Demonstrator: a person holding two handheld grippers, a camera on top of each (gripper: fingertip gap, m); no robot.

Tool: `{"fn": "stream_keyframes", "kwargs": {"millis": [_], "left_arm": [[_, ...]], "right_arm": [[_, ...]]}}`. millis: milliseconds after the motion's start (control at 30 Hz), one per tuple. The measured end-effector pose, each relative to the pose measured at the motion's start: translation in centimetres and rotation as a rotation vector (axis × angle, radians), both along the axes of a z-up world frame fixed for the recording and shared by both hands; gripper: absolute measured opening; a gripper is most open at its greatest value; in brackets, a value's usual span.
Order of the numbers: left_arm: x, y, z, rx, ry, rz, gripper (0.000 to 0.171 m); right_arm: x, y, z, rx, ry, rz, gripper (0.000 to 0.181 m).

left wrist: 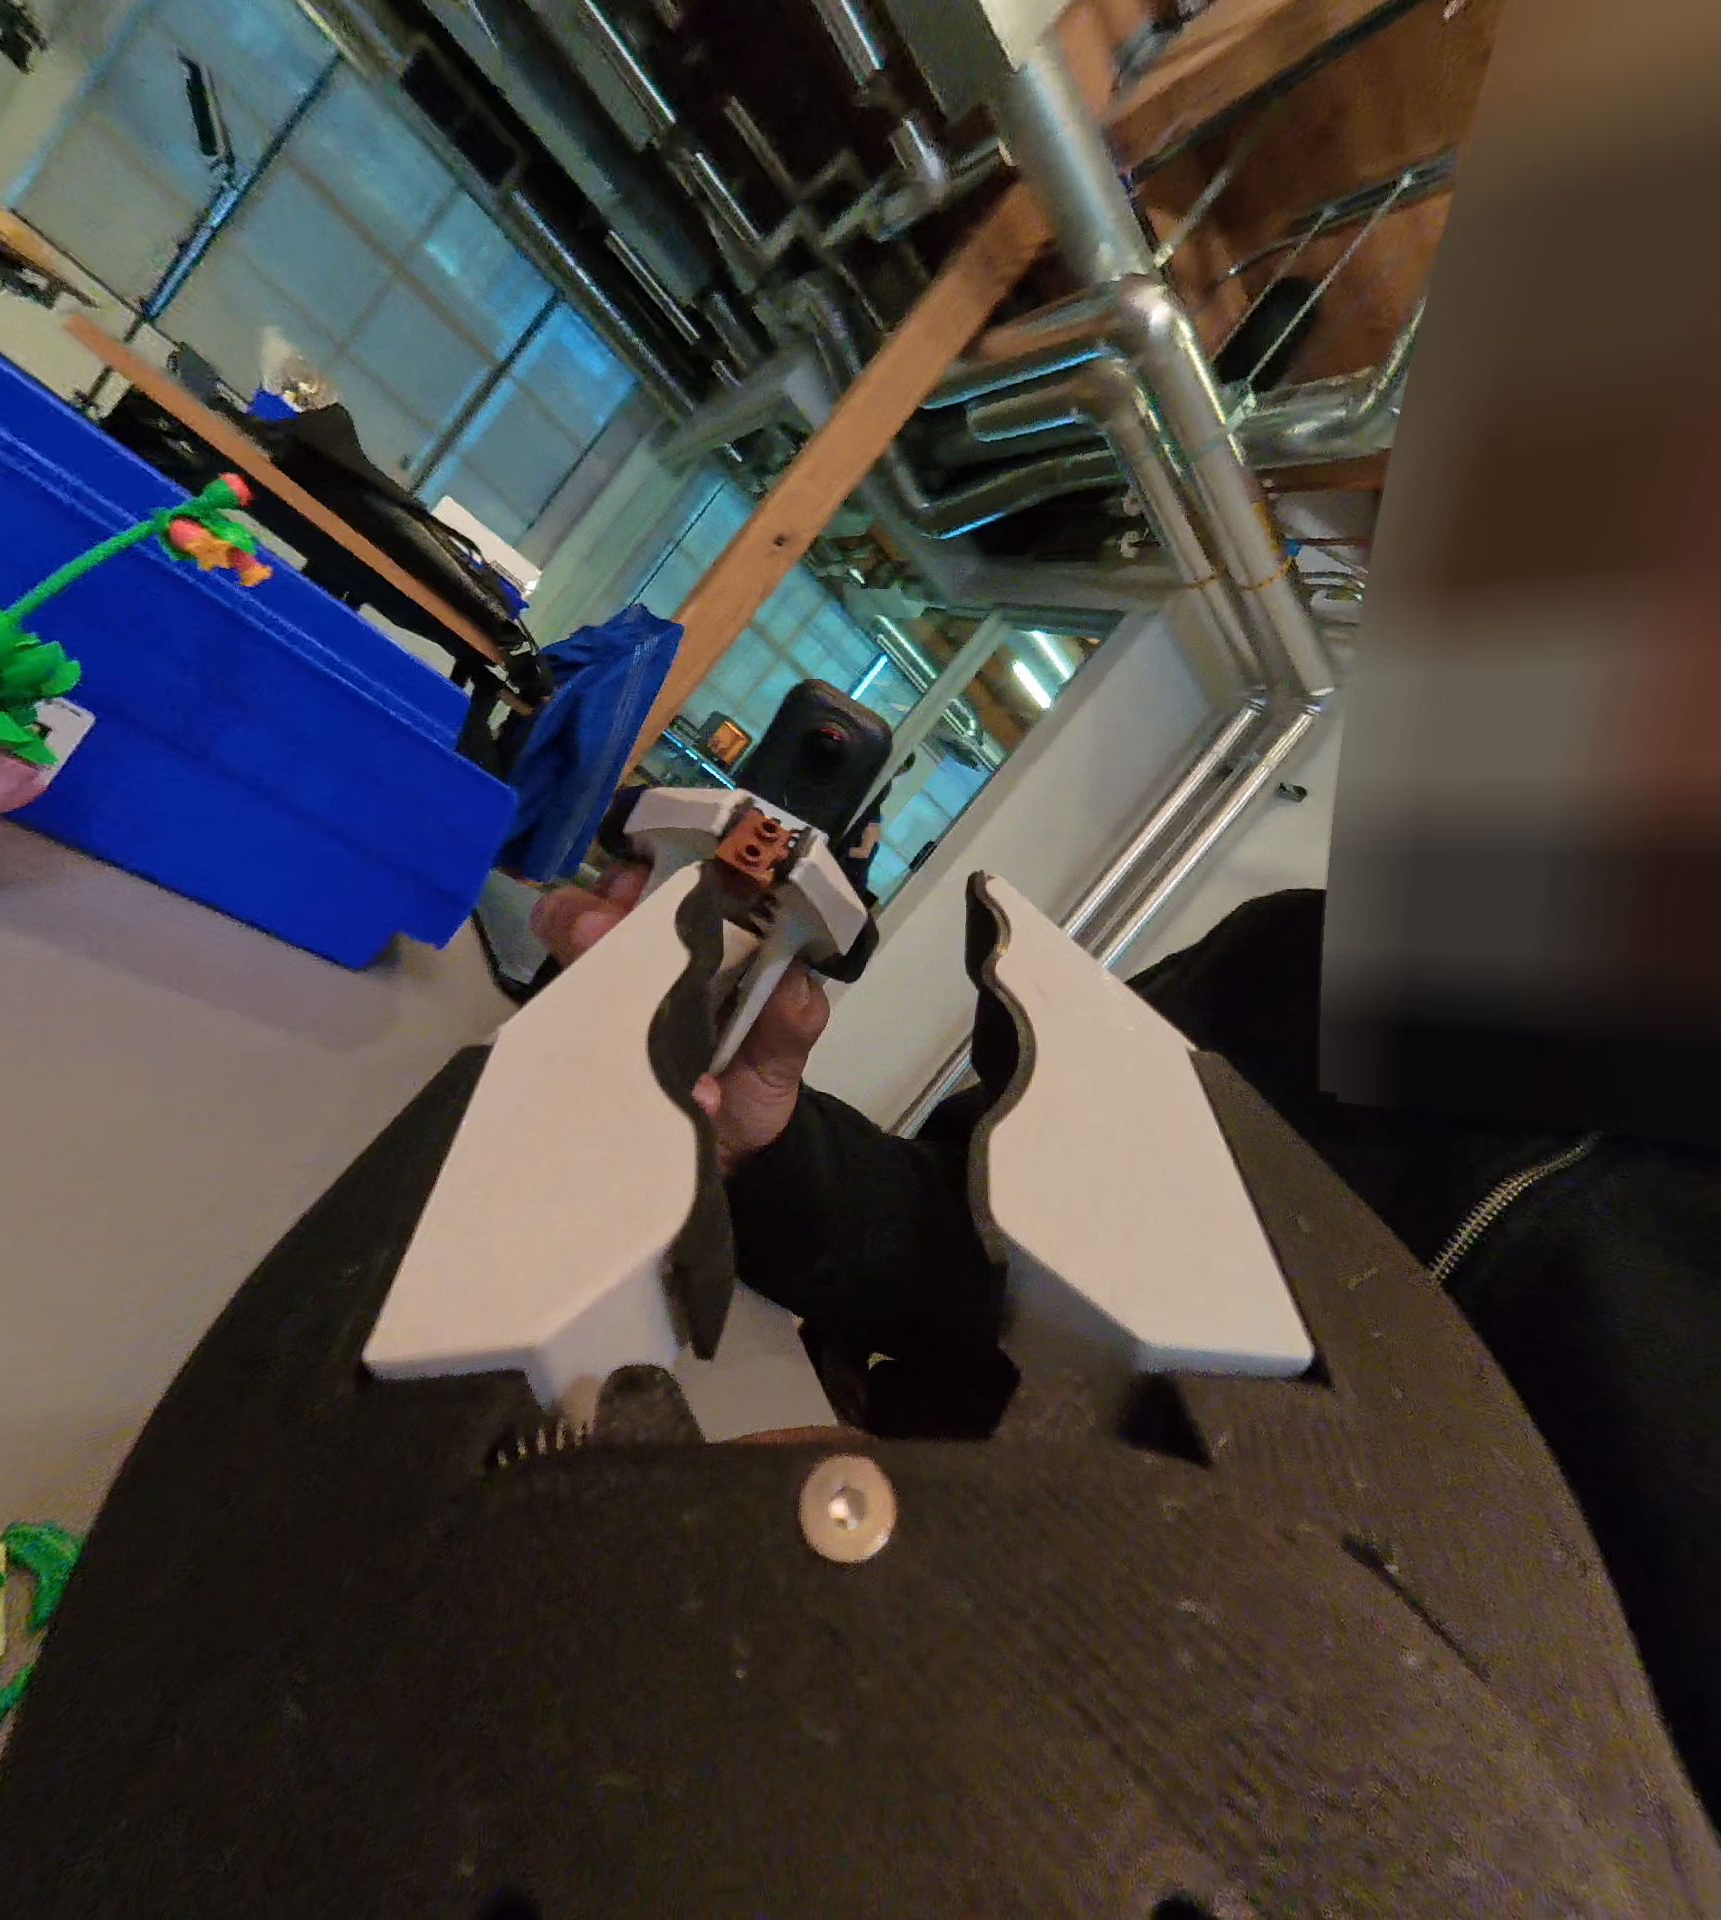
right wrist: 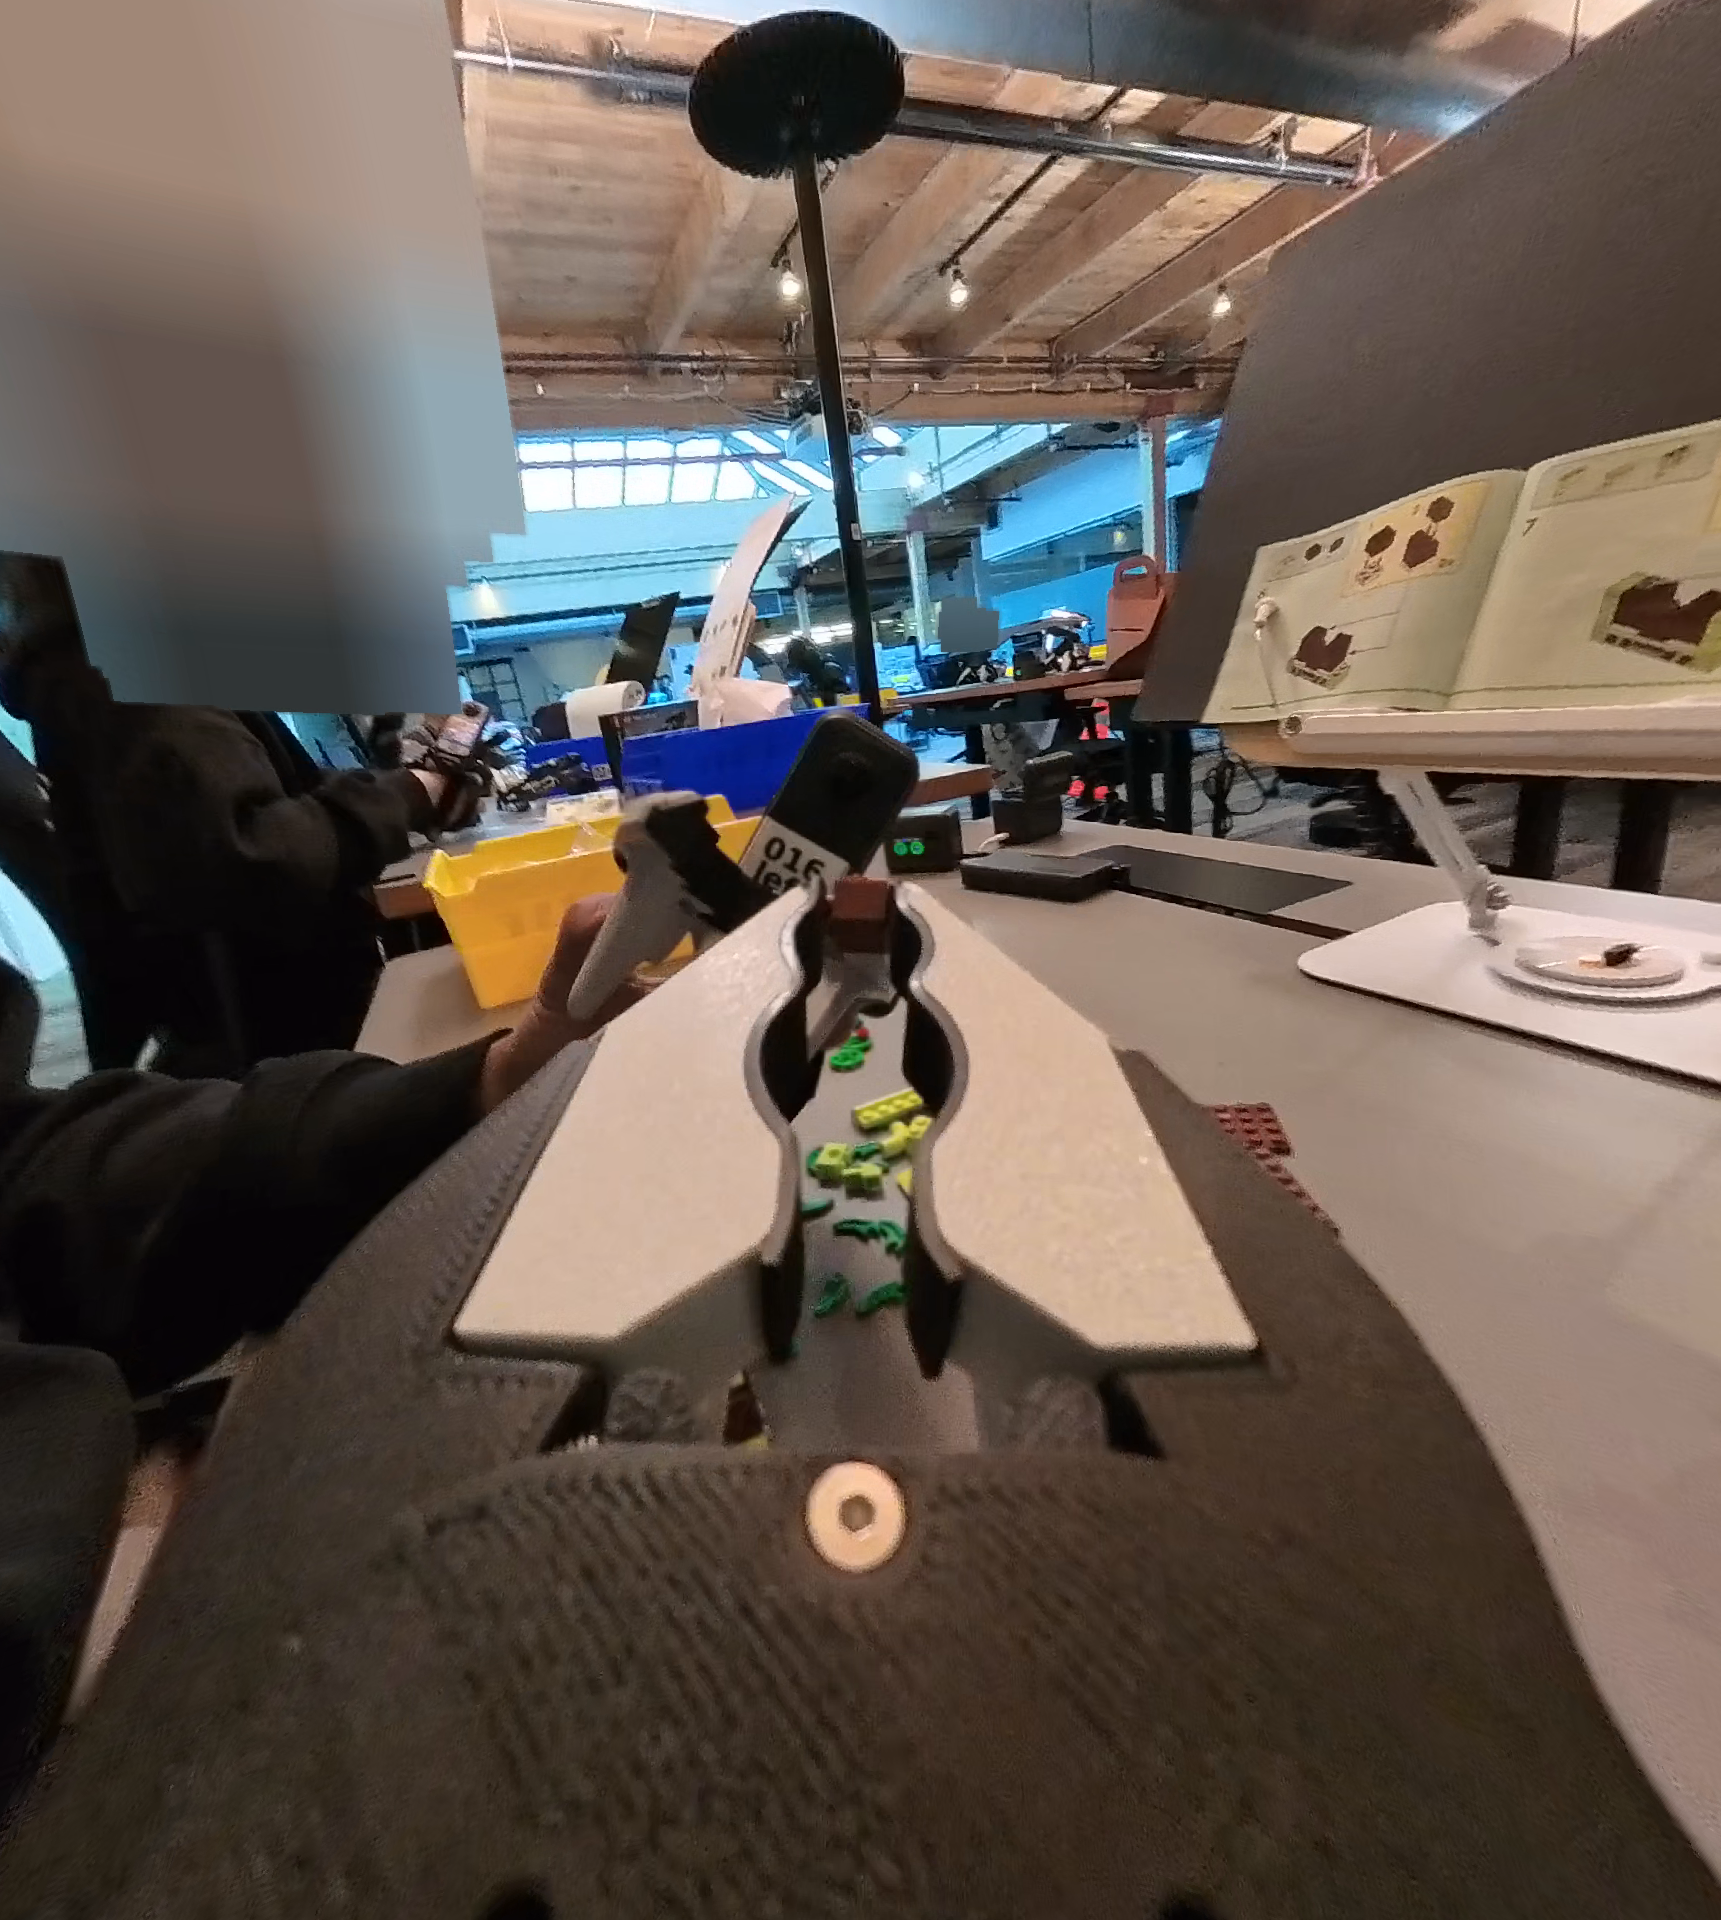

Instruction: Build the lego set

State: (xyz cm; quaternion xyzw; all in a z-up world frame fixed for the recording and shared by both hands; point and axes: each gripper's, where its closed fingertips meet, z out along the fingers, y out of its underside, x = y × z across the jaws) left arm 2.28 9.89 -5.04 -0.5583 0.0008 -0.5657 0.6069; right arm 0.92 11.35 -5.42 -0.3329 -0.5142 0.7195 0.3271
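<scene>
1. While we hold the brown brick (left wrist: 758,844) aloft, our right tool (right wrist: 861,914) clenches it at the tips, studs exposed for mating.
2. Our left tool (left wrist: 840,914) waits released, ready to receive.
3. Green pieces (right wrist: 861,1153) lie spread on the surface (right wrist: 1355,1299) within reach; the manual (right wrist: 1521,592) stands propped for reading.
</scene>
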Motion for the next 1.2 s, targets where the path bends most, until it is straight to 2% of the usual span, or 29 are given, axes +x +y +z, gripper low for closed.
{"fn": "stream_keyframes", "kwargs": {"millis": [133, 233, 267, 367, 400, 533, 967, 1133, 1200], "left_arm": [[0.3, 0.3, -0.5, -0.019, 0.073, 0.035, 0.043], [0.3, 0.6, -0.8, -0.033, 0.103, 0.059, 0.02], [0.4, 0.5, -0.6, -0.022, 0.106, 0.06, 0.017], [0.2, 0.4, -0.4, -0.005, 0.145, 0.097, 0.015], [0.2, 0.4, -0.4, -0.004, 0.16, 0.107, 0.009], [0.3, 0.4, -0.5, 0.007, 0.189, 0.122, 0.008], [-0.4, 0.4, -1.0, -0.031, 0.126, 0.088, 0.007], [-0.7, 0.7, -1.6, -0.071, 0.132, 0.098, 0.007], [-1.2, 1.0, -2.1, -0.102, 0.138, 0.128, 0.007]], "right_arm": [[0.2, -0.6, 0.3, -0.086, -0.016, 0.093, 0.009], [0.2, -1.1, 0.4, -0.162, -0.037, 0.158, 0.008], [0.1, -1.1, 0.4, -0.186, -0.045, 0.176, 0.008], [0.1, -1.1, 0.5, -0.265, -0.071, 0.232, 0.008], [0.2, -1.2, 0.6, -0.289, -0.071, 0.257, 0.009], [0.3, -1.1, 0.7, -0.328, -0.081, 0.298, 0.009], [0.6, -1.2, -1.2, -0.097, -0.145, 0.253, 0.006], [0.1, -1.5, -2.3, 0.05, -0.172, 0.17, 0.006], [-0.3, -0.9, -2.9, 0.139, -0.186, 0.095, 0.02]]}}
